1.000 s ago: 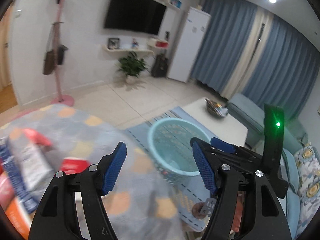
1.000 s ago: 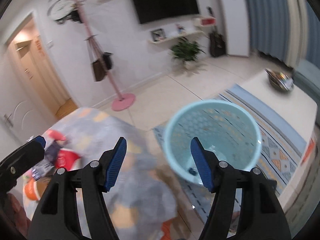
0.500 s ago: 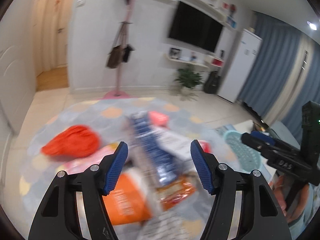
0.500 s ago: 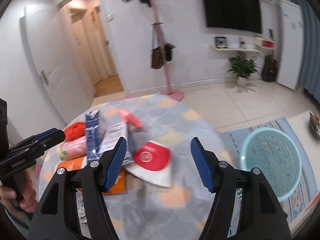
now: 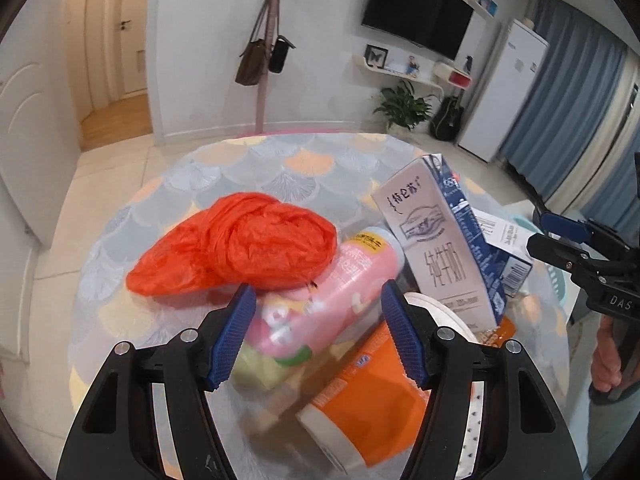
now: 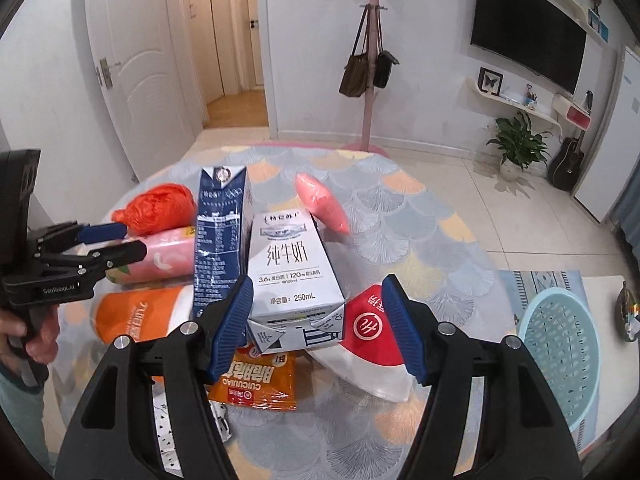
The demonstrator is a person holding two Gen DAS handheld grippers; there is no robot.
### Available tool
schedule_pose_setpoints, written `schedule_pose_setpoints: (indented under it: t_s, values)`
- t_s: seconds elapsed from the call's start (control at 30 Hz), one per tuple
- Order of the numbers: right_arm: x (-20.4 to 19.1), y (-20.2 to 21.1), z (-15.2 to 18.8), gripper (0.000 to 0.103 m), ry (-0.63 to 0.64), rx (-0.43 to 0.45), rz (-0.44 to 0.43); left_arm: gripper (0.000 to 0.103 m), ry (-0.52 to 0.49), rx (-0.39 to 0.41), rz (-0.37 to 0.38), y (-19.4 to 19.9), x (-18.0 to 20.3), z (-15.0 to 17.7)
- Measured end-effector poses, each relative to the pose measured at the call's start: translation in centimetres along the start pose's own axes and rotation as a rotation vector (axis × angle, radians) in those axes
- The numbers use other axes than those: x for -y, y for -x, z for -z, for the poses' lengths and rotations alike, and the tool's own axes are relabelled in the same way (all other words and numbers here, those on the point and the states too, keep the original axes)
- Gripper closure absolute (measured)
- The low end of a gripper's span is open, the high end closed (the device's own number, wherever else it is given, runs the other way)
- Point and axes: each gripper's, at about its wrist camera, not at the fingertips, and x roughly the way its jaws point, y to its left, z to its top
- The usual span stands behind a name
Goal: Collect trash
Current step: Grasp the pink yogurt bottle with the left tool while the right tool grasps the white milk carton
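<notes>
Trash lies heaped on a round table with a scale-patterned cloth [image 5: 304, 168] [image 6: 420, 216]. My left gripper [image 5: 319, 336] is open and empty, hovering just over a pink bottle [image 5: 344, 280] beside a crumpled orange-red plastic bag [image 5: 240, 248]. A milk carton [image 5: 436, 252] stands to the right, and an orange cup [image 5: 368, 400] lies below. My right gripper [image 6: 318, 324] is open and empty over a lying white milk carton [image 6: 292, 272]. Around it are a navy carton [image 6: 220, 232], a red-and-white paper cup [image 6: 372, 340] and an orange snack packet [image 6: 260, 384].
A light blue mesh basket [image 6: 560, 344] stands on the floor past the table's right edge. A pink packet [image 6: 324, 204] lies farther back on the cloth. A hand holds the left gripper [image 6: 124, 242] at the left. A pink coat stand [image 6: 372, 80] is behind the table.
Both views swung away from the blue basket on the floor and came onto the table with the trash heap, closing in on it. Both grippers stayed open with nothing in them.
</notes>
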Motion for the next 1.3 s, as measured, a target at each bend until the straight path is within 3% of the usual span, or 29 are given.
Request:
schedule_pose_setpoints:
  t_s: [0.2, 0.37, 0.53, 0.8, 0.87, 0.97, 1.3]
  values:
    - [-0.8, -1.1, -0.6, 0.04, 0.028, -0.036, -0.004, 0.037, -0.054, -0.059, -0.003, -2.2, 0.0, -0.7]
    - [-1.8, -2.6, -1.2, 0.04, 0.08, -0.088, -0.009, 0.025, -0.1, -0.109, 0.019, -3.5, 0.0, -0.8]
    - [-1.9, -3.7, -1.9, 0.04, 0.072, -0.12, -0.051, 0.025, -0.145, -0.169, 0.027, -5.0, 0.9, -0.7]
    - [-0.1, -3.2, -1.3, 0.04, -0.012, -0.13, -0.097, 0.039, -0.156, -0.196, 0.032, -5.5, 1.5, -0.6]
    - [0.2, -3.2, -1.2, 0.048, -0.019, -0.135, -0.103, 0.046, -0.148, -0.186, 0.038, -5.3, 1.5, -0.5]
    - [-0.5, -3.9, -1.2, 0.048, 0.009, -0.163, -0.083, 0.052, -0.132, -0.178, 0.035, -5.0, 1.7, -0.4]
    - [-0.6, -5.2, -0.6, 0.048, -0.025, -0.21, -0.105, 0.055, -0.042, -0.135, 0.05, -3.0, 1.5, 0.7]
